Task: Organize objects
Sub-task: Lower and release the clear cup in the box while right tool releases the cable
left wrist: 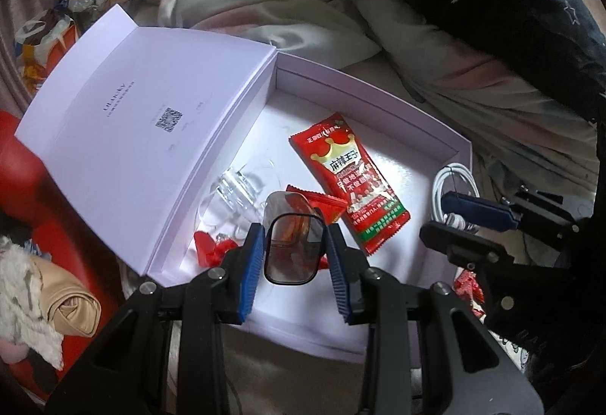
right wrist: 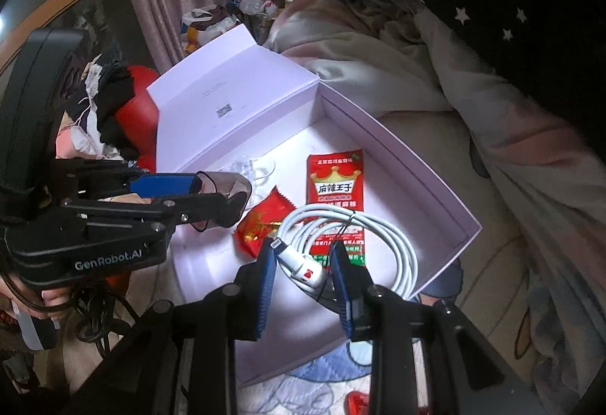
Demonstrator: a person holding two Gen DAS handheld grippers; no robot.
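Sunglasses (left wrist: 291, 248) in left hand-held gripper (left wrist: 293, 256); cable (right wrist: 341, 237) in right hand-held gripper (right wrist: 305, 273).

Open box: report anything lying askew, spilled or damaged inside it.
Nothing spilled or damaged. In the open box, the big red snack packet lies diagonally, and a small red packet sits crumpled beside it. Clear plastic pieces lie loose by the lid.

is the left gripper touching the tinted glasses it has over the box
Touching. In the left wrist view both blue pads of the left gripper press the sides of the tinted glasses; the right wrist view also shows them clamped above the box.
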